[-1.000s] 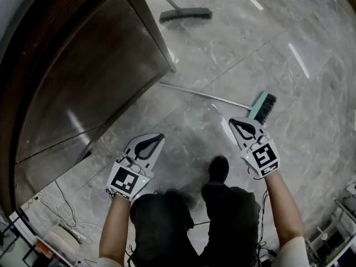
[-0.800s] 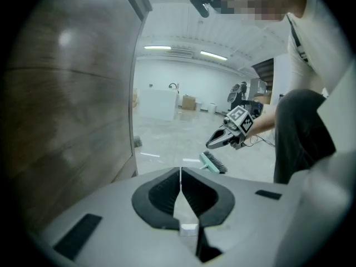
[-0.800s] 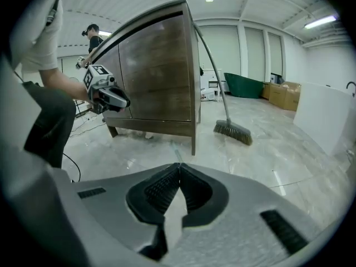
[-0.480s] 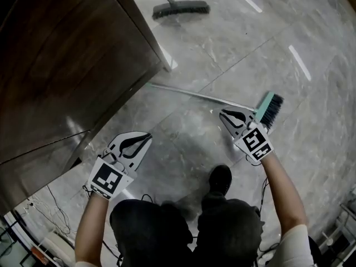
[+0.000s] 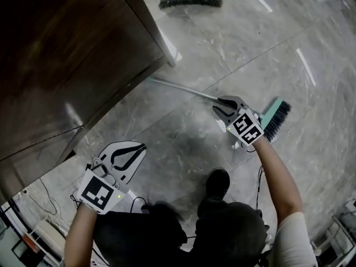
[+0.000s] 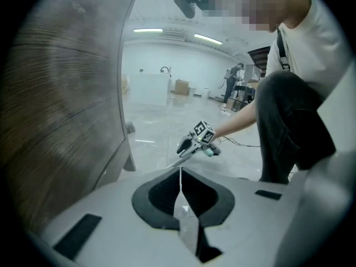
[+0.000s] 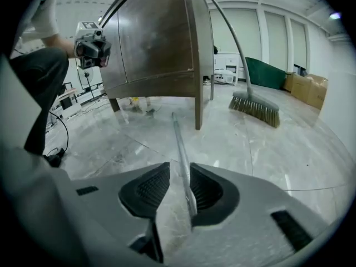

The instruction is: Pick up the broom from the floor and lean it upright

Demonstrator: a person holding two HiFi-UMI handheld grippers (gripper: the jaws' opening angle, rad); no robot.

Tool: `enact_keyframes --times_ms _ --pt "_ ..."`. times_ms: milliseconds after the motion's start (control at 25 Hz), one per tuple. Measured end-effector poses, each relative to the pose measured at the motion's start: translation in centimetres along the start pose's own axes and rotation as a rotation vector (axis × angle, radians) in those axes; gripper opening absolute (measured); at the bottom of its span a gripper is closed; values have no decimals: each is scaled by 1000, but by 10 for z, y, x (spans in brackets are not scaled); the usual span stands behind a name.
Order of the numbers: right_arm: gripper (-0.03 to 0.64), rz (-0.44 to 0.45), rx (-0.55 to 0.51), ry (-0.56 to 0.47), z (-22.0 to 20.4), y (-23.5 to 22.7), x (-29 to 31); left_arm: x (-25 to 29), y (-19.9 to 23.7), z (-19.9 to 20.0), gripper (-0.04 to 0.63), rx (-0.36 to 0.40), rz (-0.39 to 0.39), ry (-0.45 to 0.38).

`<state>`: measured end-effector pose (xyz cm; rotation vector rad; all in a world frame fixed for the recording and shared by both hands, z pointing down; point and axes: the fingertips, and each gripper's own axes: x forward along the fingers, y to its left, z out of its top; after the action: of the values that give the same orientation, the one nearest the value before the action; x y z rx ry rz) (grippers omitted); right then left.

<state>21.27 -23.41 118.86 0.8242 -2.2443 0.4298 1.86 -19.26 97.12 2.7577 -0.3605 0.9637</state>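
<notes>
- Broom (image 5: 183,89): lies flat on the floor (image 5: 245,49), just beyond the corner of the wooden cabinet (image 5: 72,65).
- Its thin, pale metal handle (image 7: 179,143) runs from near the cabinet's corner towards the person. Its teal head (image 5: 276,118) with dark bristles lies on the far side of the right gripper.
- Right gripper (image 7: 179,171): low over the handle, close to the head end. Jaws spread, with the handle passing between them. The handle lies along one ribbed pad; a strip of floor shows between it and the other pad.
- Left gripper (image 6: 179,177): held off to the side, well apart from the broom and near the cabinet's lower edge. Jaws pressed together with nothing between them.
- Open room: bare floor extends on the side away from the cabinet.
- A second broom (image 5: 190,0) stands with pale bristles on the floor, its handle propped against the cabinet's far side.
- Surfaces: floor is polished grey veined stone with light reflections. Cabinet is dark, curved wood grain with a squared foot.
</notes>
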Motion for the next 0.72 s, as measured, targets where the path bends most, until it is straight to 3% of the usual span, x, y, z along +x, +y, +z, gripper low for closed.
enact_keyframes --times_ms 160,520,720 --pt "130 40 -11 46 -11 -3 27 -5 -4 -13 9 -67 22 13" --pt "133 92 -155 206 -36 -8 79 -16 2 -18 9 11 40 5" --pt "120 124 -184 262 -47 -8 93 -28 8 -33 10 -31 74 21"
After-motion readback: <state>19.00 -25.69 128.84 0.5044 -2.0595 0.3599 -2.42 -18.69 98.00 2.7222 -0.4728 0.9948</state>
